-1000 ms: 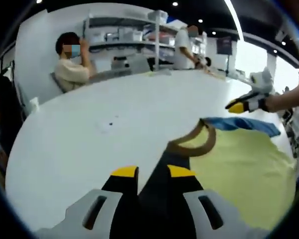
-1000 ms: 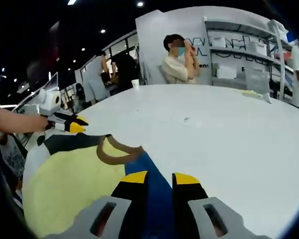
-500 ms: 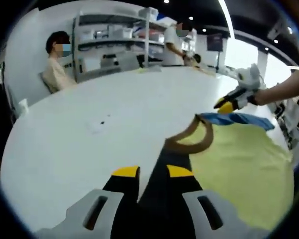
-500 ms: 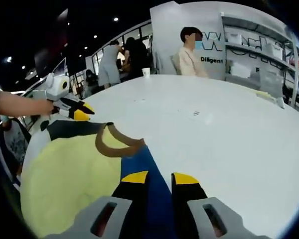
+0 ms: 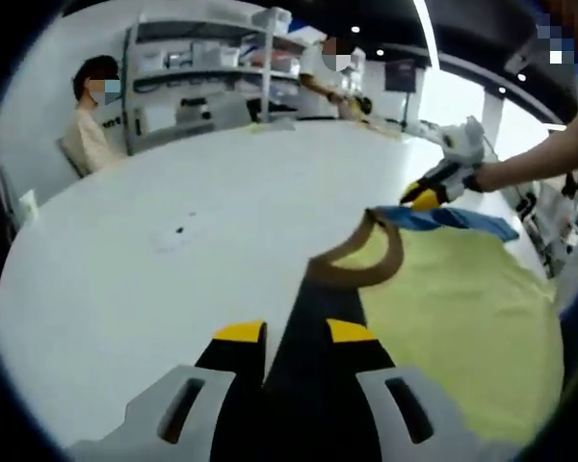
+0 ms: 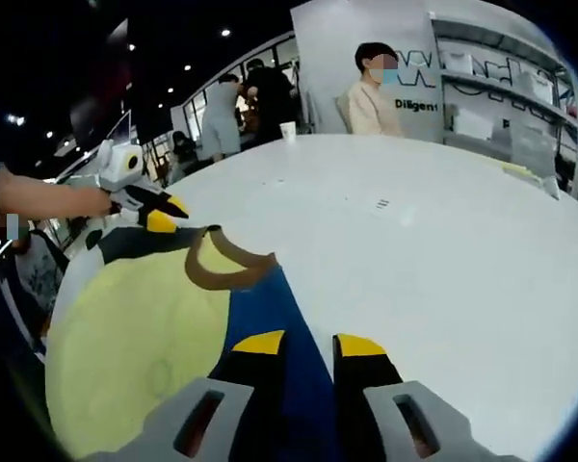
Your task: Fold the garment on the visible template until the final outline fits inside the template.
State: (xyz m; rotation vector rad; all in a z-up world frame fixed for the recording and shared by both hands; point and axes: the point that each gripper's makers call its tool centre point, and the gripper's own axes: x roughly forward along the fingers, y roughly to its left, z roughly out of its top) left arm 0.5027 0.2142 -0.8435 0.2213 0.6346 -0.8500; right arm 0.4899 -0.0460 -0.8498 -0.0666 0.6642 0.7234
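- Left gripper [image 5: 282,334]: seen in the left gripper view, its yellow-tipped jaws are closed on a black part of the garment [image 5: 462,308] at the garment's near edge; dark cloth fills the gap between the tips.
- Right gripper [image 6: 300,345]: seen in the right gripper view, its yellow-tipped jaws are clamped on the blue sleeve [image 6: 275,318] of the same garment, with blue cloth between the tips.
- Garment: pale yellow body, brown collar band [image 5: 361,269], one black and one blue shoulder part. It lies spread on the white table [image 5: 173,241], with the collar between the two grippers.
- Each gripper also appears in the other's view at the far shoulder of the garment, held by a person's hand.
- Table: a cup [image 6: 288,131] stands near its far edge.
- Background: a seated person [image 6: 374,91] beyond the table; shelving [image 5: 212,77] against the wall; further people standing behind.
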